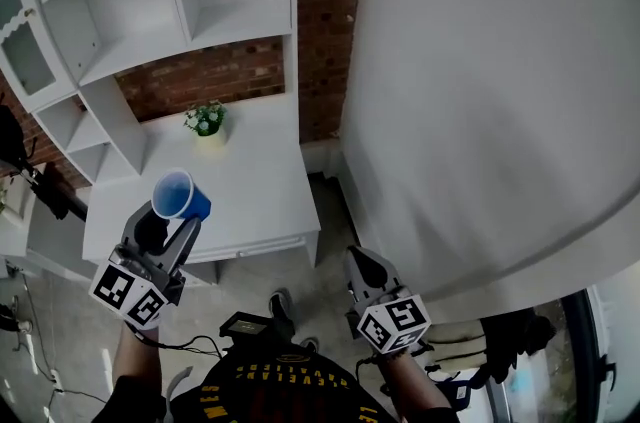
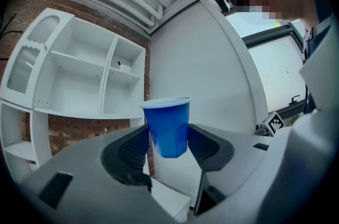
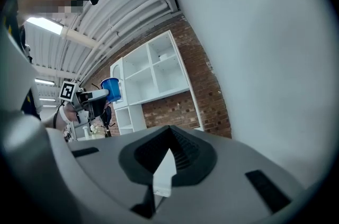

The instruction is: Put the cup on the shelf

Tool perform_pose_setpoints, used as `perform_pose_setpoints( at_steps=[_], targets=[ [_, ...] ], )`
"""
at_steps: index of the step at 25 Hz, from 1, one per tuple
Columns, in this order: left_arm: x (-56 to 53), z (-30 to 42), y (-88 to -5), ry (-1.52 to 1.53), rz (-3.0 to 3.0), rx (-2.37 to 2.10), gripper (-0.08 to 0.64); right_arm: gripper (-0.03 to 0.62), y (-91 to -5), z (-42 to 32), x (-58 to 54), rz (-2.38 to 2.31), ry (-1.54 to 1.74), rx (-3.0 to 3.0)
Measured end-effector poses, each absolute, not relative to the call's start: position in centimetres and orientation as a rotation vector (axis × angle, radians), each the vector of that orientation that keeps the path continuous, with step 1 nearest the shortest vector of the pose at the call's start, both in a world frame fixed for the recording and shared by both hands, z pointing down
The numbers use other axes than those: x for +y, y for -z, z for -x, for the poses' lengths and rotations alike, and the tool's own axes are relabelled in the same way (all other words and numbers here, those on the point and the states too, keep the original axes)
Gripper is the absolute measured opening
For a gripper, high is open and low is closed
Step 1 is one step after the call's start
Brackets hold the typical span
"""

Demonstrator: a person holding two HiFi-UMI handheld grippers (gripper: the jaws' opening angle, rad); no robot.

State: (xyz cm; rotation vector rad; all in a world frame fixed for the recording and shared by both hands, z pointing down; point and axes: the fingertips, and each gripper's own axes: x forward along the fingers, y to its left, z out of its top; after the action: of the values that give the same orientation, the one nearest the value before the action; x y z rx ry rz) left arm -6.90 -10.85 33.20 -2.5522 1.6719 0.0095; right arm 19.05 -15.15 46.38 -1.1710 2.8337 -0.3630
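My left gripper (image 1: 172,221) is shut on a blue plastic cup (image 1: 179,196), held upright in the air over the front of the white table (image 1: 250,191). In the left gripper view the cup (image 2: 168,125) sits squeezed between the two dark jaws, rim up. The white shelf unit (image 1: 150,1) with open compartments rises behind and left of the table. My right gripper (image 1: 362,266) hangs low at the right, jaws shut with nothing in them; its view shows the cup (image 3: 110,88) far off to the left.
A small potted plant (image 1: 206,120) stands at the back of the table. A brick wall (image 1: 325,11) runs behind. A large white curved wall (image 1: 480,91) fills the right side. Dark equipment (image 1: 20,161) stands at the far left.
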Motion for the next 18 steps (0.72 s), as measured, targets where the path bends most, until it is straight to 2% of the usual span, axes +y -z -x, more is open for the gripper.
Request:
perform_pose_setpoints(
  at_steps=[8,18],
  targets=[
    [-20.1,9.4,-28.8,-0.075,2.535,1.600,0.232,-0.008,-42.1,-17.0,-23.0,1.178,0.274,2.839],
    [-32.9,13.2,-27.4,-0.120,2.612,1.557,0.232,-0.008,-37.7,-11.7,-33.4,1.161,0.203,2.852]
  ],
)
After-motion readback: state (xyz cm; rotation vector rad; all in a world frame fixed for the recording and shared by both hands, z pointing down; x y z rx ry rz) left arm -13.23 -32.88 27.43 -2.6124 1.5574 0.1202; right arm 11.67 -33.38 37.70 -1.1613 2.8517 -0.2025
